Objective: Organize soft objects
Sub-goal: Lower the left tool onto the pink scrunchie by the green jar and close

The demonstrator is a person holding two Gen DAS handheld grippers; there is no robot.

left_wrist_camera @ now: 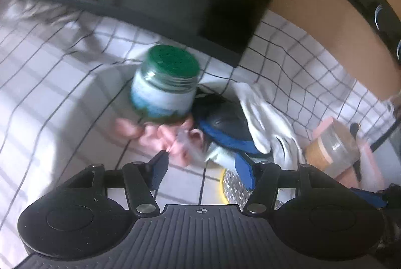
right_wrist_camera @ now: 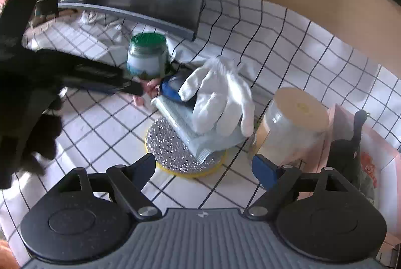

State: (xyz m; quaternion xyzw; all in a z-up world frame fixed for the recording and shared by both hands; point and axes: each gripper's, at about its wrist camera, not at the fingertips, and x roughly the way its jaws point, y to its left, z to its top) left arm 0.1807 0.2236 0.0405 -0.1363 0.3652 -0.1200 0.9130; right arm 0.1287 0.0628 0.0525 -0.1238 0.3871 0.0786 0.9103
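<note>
The soft things are lying in one heap in the middle of the desk (right_wrist_camera: 288,48), which is covered with a white checked cloth. One white glove (right_wrist_camera: 220,103) is resting on top of a pale folded cloth (right_wrist_camera: 180,116), and a dark blue-edged piece (right_wrist_camera: 173,87) is tucked behind it. Probably they are piled like this because they are waiting to be sorted.

One round silver mat with a yellow rim (right_wrist_camera: 173,156) is lying under the heap. One pink soft thing (left_wrist_camera: 160,136) is lying at the foot of the one green-lidded jar (right_wrist_camera: 147,58). One clear canister with a pale lid (right_wrist_camera: 293,118) is standing to the right of the heap.

The left gripper (left_wrist_camera: 204,170) is pointing at the pink thing with its jaws apart and nothing between them. The right gripper (right_wrist_camera: 204,167) is facing the glove, its jaws also standing wide and empty. I think both are approaching for a first grasp.
</note>
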